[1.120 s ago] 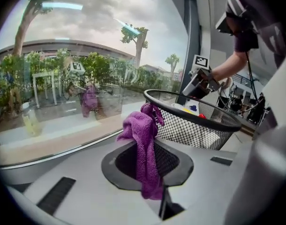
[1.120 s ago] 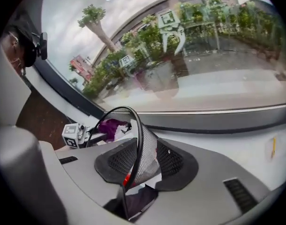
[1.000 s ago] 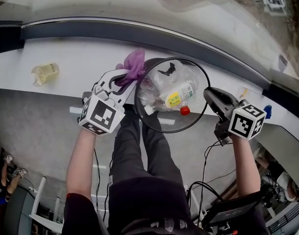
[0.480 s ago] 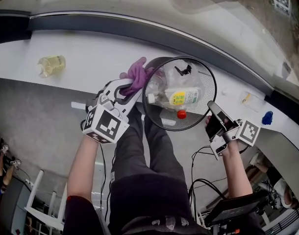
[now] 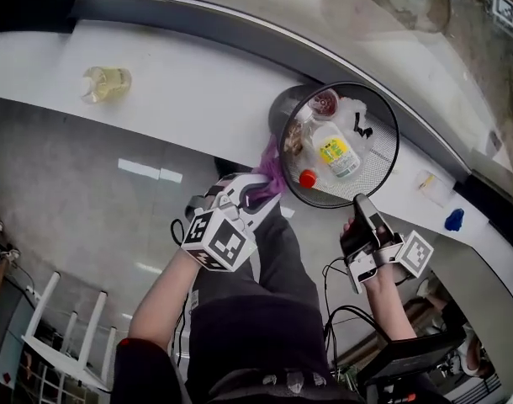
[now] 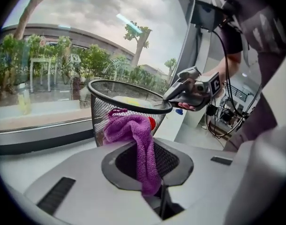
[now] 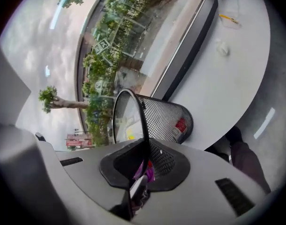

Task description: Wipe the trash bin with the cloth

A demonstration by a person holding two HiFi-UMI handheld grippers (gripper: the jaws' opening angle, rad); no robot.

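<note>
The black mesh trash bin [image 5: 383, 168] leans at the white table's near edge, with a plastic bottle [image 5: 334, 151] and other rubbish inside. My left gripper [image 5: 261, 188] is shut on the purple cloth [image 5: 272, 173], which presses on the bin's outer mesh at its near left side. The left gripper view shows the cloth [image 6: 131, 128] bunched against the mesh [image 6: 99, 118]. My right gripper [image 5: 360, 202] has the bin's near rim between its jaws, which are closing on it. In the right gripper view the rim [image 7: 144, 121] runs straight down into the jaws.
A crumpled clear bottle [image 5: 105, 82] with yellowish liquid lies on the table [image 5: 198, 99] at the far left. A small packet [image 5: 429, 183] and a blue item [image 5: 454, 220] lie right of the bin. White chair legs [image 5: 63, 326] and cables [image 5: 336, 293] are on the floor.
The bin now lies farther up and to the right on the table. My right gripper has gone from its right rim to its near rim. The left gripper and cloth have come down its side.
</note>
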